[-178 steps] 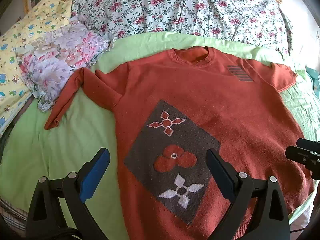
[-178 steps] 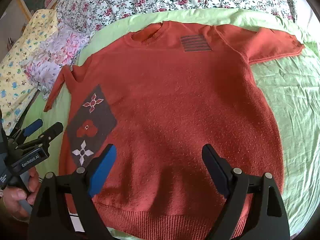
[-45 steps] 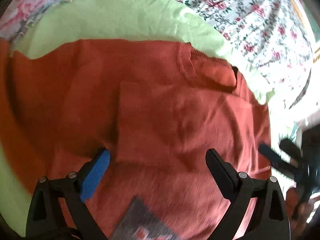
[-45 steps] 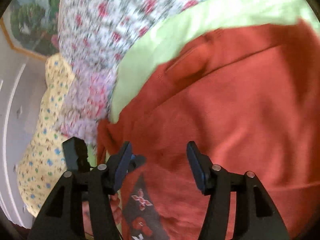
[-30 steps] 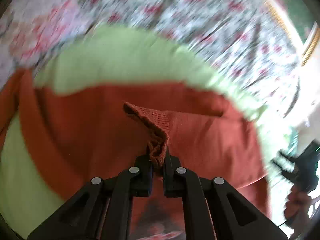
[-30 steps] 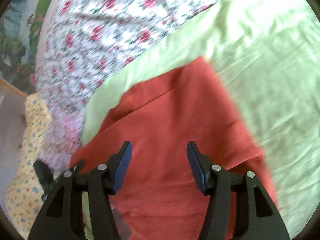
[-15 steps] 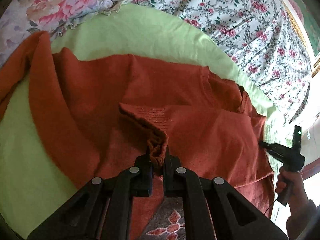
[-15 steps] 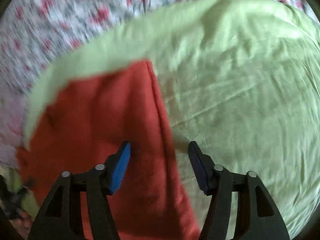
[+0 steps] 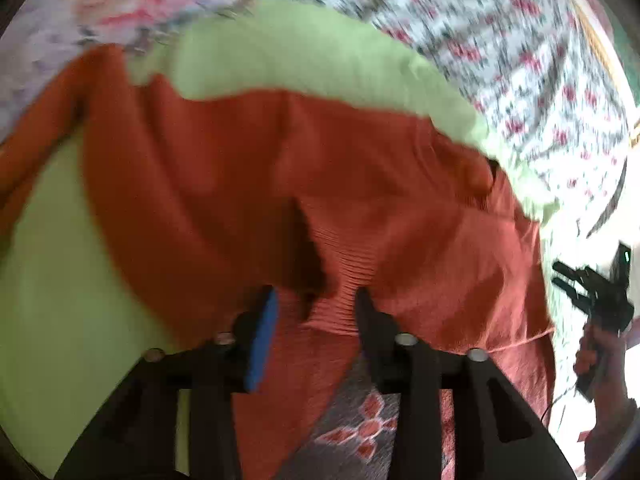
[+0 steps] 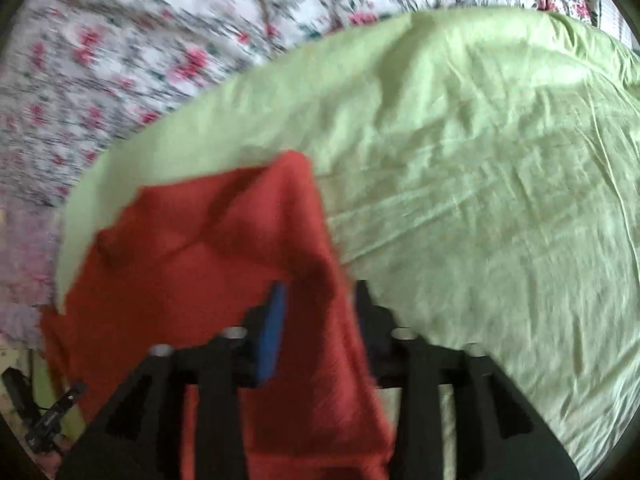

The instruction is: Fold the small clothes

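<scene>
My left gripper (image 9: 316,300) jaws opening, ribbed hem of orange sweater (image 9: 224,184) between pads, released. My right gripper (image 10: 320,304) opening astride the sweater's folded edge.

sweater (image 9: 208,184): rust orange, plain across the body, ribbed at the hem
sweater patch (image 9: 360,436): grey-brown panel at the near edge, orange flower outlined in white
sheet (image 10: 480,184): pale lime green, plain
quilt (image 10: 152,40): white, far side, scattered pink-red roses with dark green leaves
far left cloth (image 9: 80,12): lilac with blurred pink blooms
left gripper (image 9: 314,312): black, one blue pad
right gripper (image 10: 318,308): black, one blue pad
</scene>
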